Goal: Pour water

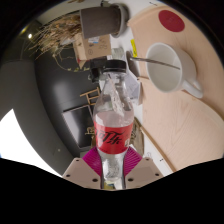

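From the camera riding on the tongs (113,172), a clear plastic bottle (112,120) fills the middle of the view — it stands between the two fingers, its base down at their tips and its neck pointing away from them. A red label (114,131) wraps its lower half, and the clear part above the label shows some water inside. Whether the cap is on cannot be made out. Both fingers (136,160) sit tight against the sides of the bottle, so the tongs are clamped on it.

Past the bottle's neck and off to one side lies a pale, peach-coloured board (180,110) on the worktop, and on that board stands a white cup (163,62) with a dark red inside; its handle points toward the far edge of the board. The bottle's neck is near the cup but not over it. On the other side of the bottle the worktop (40,95) is dark grey, and beyond it — well apart from the bottle — there is a heap of straw-like stuff (55,42) next to a small wooden box (98,47).
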`<state>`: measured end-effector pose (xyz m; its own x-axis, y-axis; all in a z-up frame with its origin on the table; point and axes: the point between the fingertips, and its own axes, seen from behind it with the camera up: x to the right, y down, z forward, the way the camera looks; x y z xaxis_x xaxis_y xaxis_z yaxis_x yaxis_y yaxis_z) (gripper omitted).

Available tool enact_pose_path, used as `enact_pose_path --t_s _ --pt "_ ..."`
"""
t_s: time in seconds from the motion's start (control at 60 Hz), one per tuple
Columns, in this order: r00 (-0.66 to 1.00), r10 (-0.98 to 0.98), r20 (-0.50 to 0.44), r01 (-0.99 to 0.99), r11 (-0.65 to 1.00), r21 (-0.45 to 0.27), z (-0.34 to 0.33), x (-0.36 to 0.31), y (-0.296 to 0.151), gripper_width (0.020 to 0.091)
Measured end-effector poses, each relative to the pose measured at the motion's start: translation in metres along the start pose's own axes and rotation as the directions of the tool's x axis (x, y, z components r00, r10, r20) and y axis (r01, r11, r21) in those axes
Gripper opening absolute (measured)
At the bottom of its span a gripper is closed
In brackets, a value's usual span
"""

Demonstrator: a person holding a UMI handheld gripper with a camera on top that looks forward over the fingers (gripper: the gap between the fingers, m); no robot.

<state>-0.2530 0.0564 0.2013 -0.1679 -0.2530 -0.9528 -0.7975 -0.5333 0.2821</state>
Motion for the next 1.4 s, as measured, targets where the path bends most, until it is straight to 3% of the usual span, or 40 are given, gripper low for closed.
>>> enact_pose_path --t_s 0.117,0.267,0.333,0.483,0.65,0.767,0.917,1.3,1.4 --pt "0.949 -0.312 -0.031 0.312 0.95 -0.011 -0.01 -0.026 -0.004 0.023" --pt "0.702 -0.707 -0.087 0.712 0.699 0.07 -0.036 -0.077 -0.046 0.023" --pt "0.565 -0.815 -0.132 0.825 0.553 0.114 -0.054 -0.098 -0.075 0.0232" --pt "0.233 -0.93 -0.286 0.97 0.201 0.136 -0.093 -0.118 -0.137 0.0232" --pt "-0.104 -0.882 -0.46 0.994 -0.112 -0.011 -0.125 -0.085 -0.225 0.0231" --pt "-0.183 -0.852 -0.49 0.983 -0.147 -0.11 -0.136 -0.043 -0.27 0.0232" --pt "-0.179 -0.855 -0.487 0.979 -0.107 -0.172 -0.137 0.006 -0.3 0.0232" --pt "-0.134 -0.867 -0.48 0.978 -0.039 -0.203 -0.132 0.073 -0.307 0.0236" --pt "-0.148 -0.865 -0.48 0.979 -0.059 -0.196 -0.131 0.073 -0.306 0.0293"
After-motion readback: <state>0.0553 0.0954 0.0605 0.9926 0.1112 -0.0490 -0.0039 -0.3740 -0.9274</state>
